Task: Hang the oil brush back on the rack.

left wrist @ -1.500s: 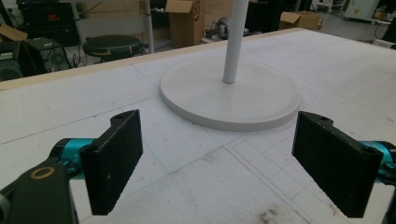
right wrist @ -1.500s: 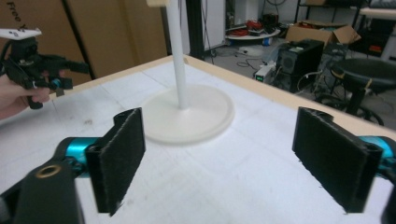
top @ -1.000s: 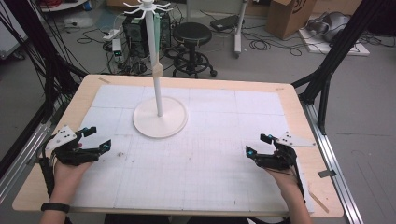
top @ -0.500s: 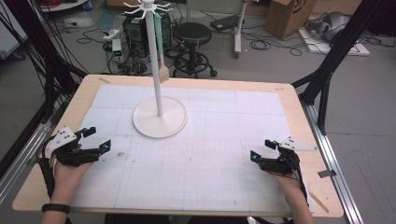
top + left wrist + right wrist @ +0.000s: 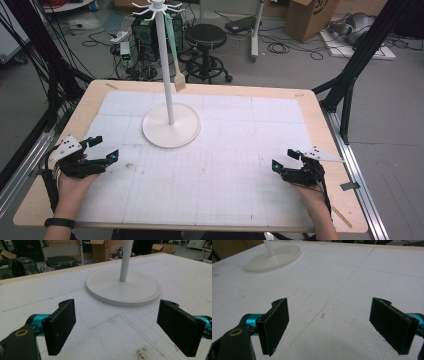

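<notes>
A white stand (image 5: 170, 100) with a round base (image 5: 171, 131) and a tall pole rises from the left middle of the white gridded mat (image 5: 225, 150). A pale green strip with a tan tag (image 5: 178, 82) hangs from its hooked top. My left gripper (image 5: 104, 148) rests at the mat's left edge, open and empty, with its jaws pointing toward the base (image 5: 123, 288). At the right edge my right gripper (image 5: 284, 161) lies open, nothing between its jaws; the base (image 5: 273, 258) is far off at upper left.
The mat covers a wooden table (image 5: 320, 115) with bare rims on all sides. A dark smudge (image 5: 141, 353) marks the mat just ahead of the left gripper. Beyond the table stand a black stool (image 5: 206, 37), cables and cardboard boxes (image 5: 305, 17) on the floor.
My right gripper has slid back toward the near right corner of the mat. The left gripper has stayed in place.
</notes>
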Motion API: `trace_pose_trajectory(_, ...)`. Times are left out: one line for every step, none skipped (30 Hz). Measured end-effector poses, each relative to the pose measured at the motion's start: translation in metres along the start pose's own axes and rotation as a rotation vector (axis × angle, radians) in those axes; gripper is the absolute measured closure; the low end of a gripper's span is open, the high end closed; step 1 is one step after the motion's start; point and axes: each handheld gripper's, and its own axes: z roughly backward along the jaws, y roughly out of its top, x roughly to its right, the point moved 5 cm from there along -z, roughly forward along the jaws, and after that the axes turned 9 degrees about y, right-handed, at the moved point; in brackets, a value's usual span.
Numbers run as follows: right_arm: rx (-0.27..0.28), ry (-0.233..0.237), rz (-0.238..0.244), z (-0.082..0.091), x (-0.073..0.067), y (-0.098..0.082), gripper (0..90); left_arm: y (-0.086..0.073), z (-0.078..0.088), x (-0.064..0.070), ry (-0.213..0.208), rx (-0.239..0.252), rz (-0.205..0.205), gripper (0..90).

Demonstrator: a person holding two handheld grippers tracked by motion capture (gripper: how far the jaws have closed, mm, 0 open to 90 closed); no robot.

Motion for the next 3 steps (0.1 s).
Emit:
trace_pose_trajectory(0.007, 0.005, -0.007, 0.0006, 0.0002, 0.0002, 15.2, 0.0002, -0.0002, 0.0004, -0.001, 0.001, 0.003, 16.2)
trace_pose_trajectory(0.015, 0.006, -0.002, 0.0013, 0.001, 0.0008, 15.1, 0.0004, -0.0002, 0.0006, 0.001, 0.002, 0.004, 16.2)
trace_pose_trajectory(0.018, 0.004, -0.003, 0.0017, 0.0012, 0.001, 15.1, 0.0005, 0.0, 0.0008, 0.0, 0.002, 0.005, 16.2)
